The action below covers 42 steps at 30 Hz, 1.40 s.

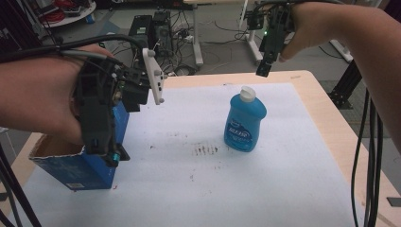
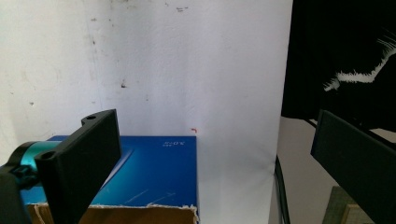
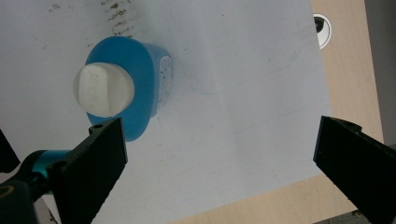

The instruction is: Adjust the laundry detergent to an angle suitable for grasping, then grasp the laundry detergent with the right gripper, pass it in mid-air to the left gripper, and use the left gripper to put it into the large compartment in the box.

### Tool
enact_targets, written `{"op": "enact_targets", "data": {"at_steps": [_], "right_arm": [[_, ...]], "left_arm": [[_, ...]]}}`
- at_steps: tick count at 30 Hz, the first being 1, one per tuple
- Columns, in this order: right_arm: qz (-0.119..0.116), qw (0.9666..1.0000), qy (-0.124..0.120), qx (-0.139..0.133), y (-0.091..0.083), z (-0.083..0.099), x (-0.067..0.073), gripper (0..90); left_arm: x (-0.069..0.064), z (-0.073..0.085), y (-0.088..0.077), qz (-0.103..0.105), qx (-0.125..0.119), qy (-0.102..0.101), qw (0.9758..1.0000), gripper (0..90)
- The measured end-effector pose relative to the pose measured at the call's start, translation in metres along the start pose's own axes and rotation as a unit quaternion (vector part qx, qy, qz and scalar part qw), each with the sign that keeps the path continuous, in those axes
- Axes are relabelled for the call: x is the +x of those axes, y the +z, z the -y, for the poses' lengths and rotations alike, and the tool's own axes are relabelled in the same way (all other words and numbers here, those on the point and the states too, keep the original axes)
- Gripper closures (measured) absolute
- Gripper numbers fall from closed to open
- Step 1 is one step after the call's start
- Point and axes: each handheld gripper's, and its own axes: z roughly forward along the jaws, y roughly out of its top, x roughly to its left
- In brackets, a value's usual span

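hovering, both jaws wide: left gripper (image 1: 101,142) over box (image 1: 71,163), right gripper (image 1: 263,70) above bottle (image 1: 244,120).

A white-lettered label on the blue bottle (image 1: 245,124) and small white print on the blue box (image 2: 159,172) both stay too blurred to read; no other writing is legible.
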Motion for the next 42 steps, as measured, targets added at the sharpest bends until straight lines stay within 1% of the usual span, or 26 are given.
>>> {"op": "enact_targets", "data": {"at_steps": [5, 6, 10, 13, 16, 17, 18, 20, 21, 22, 23, 24, 27, 28, 29, 31, 32, 33, 34, 35, 36, 38, 39, 40, 41, 42], "right_arm": [[0.001, 1.0000, -0.004, 0.001, 0.001, -0.001, 0.001, 2.0], [0.001, 1.0000, 0.001, 0.004, 0.001, -0.001, 0.002, 2.0], [0.004, 1.0000, 0.005, 0.003, 0.000, 0.002, 0.001, 2.0], [0.009, 0.9999, 0.005, -0.004, -0.001, 0.003, 0.004, 2.0], [0.009, 0.9999, 0.004, -0.011, -0.001, 0.005, 0.005, 2.0], [0.011, 0.9998, -0.001, -0.015, -0.001, 0.006, 0.005, 2.0], [0.011, 0.9998, 0.001, -0.017, -0.001, 0.008, 0.005, 2.0], [0.012, 0.9994, 0.010, -0.030, 0.000, 0.015, 0.007, 2.0], [0.012, 0.9994, 0.010, -0.030, 0.000, 0.015, 0.007, 2.0], [0.013, 0.9992, 0.013, -0.037, 0.001, 0.021, 0.007, 2.0], [0.013, 0.9992, 0.013, -0.037, 0.001, 0.021, 0.007, 2.0], [0.009, 0.9986, 0.022, -0.047, 0.001, 0.029, 0.009, 2.0], [0.001, 0.9972, 0.035, -0.065, 0.000, 0.042, 0.011, 2.0], [0.002, 0.9965, 0.041, -0.072, 0.000, 0.046, 0.011, 2.0], [0.002, 0.9965, 0.041, -0.072, 0.000, 0.046, 0.011, 2.0], [-0.001, 0.9945, 0.053, -0.090, 0.000, 0.056, 0.013, 2.0], [-0.005, 0.9917, 0.066, -0.110, 0.000, 0.067, 0.016, 2.0], [-0.008, 0.9901, 0.075, -0.118, 0.001, 0.071, 0.018, 2.0], [-0.008, 0.9901, 0.075, -0.118, 0.001, 0.071, 0.018, 2.0], [-0.018, 0.9869, 0.085, -0.136, 0.004, 0.079, 0.021, 2.0], [-0.018, 0.9869, 0.085, -0.136, 0.004, 0.079, 0.021, 2.0], [-0.019, 0.9846, 0.088, -0.150, 0.008, 0.086, 0.026, 2.0], [-0.028, 0.9809, 0.088, -0.172, 0.011, 0.091, 0.032, 2.0], [-0.028, 0.9809, 0.088, -0.172, 0.011, 0.091, 0.032, 2.0], [-0.026, 0.9793, 0.089, -0.180, 0.013, 0.095, 0.034, 2.0], [-0.033, 0.9746, 0.096, -0.200, 0.017, 0.101, 0.039, 2.0]], "left_arm": [[0.001, 0.002, 0.002, 0.004, 0.002, -0.001, 1.0000, 1.7], [0.002, 0.002, 0.002, 0.004, 0.004, 0.000, 1.0000, 1.7], [0.003, 0.003, 0.002, 0.003, 0.003, -0.001, 1.0000, 1.7], [0.002, 0.003, 0.002, 0.001, 0.005, -0.005, 1.0000, 1.6], [0.001, 0.002, 0.002, 0.001, 0.003, -0.003, 1.0000, 1.6], [0.001, 0.002, 0.002, 0.002, 0.003, -0.005, 1.0000, 1.7], [0.001, 0.001, 0.002, 0.001, 0.003, -0.003, 1.0000, 1.7], [0.000, 0.000, 0.003, 0.002, 0.005, -0.003, 1.0000, 1.7], [0.000, 0.000, 0.003, 0.002, 0.006, -0.003, 1.0000, 1.7], [0.000, 0.000, 0.004, 0.002, 0.003, -0.003, 1.0000, 1.7], [0.000, -0.001, 0.004, 0.003, 0.006, -0.002, 1.0000, 1.7], [0.000, -0.001, 0.004, 0.002, 0.006, 0.000, 1.0000, 1.6], [0.000, -0.002, 0.004, 0.003, 0.006, 0.002, 1.0000, 1.7], [0.000, -0.002, 0.004, 0.003, 0.006, 0.003, 1.0000, 1.7], [0.000, -0.002, 0.004, 0.003, 0.007, 0.001, 1.0000, 1.7], [0.001, -0.002, 0.005, 0.003, 0.007, 0.003, 1.0000, 1.7], [0.000, -0.002, 0.005, 0.003, 0.009, 0.002, 1.0000, 1.7], [0.000, -0.003, 0.005, 0.002, 0.005, 0.003, 1.0000, 1.7], [0.000, -0.003, 0.005, 0.002, 0.005, 0.003, 1.0000, 1.7], [0.000, -0.003, 0.005, 0.002, 0.006, 0.004, 1.0000, 1.7], [-0.001, -0.003, 0.005, 0.002, 0.006, 0.003, 1.0000, 1.7], [-0.002, -0.004, 0.005, 0.000, 0.006, 0.005, 1.0000, 1.7], [-0.002, -0.004, 0.005, 0.001, 0.006, 0.005, 1.0000, 1.7], [-0.003, -0.004, 0.005, 0.000, 0.005, 0.005, 1.0000, 1.7], [-0.003, -0.003, 0.005, 0.001, 0.005, 0.004, 1.0000, 1.7], [-0.004, -0.003, 0.005, 0.001, 0.004, 0.005, 1.0000, 1.7]]}}
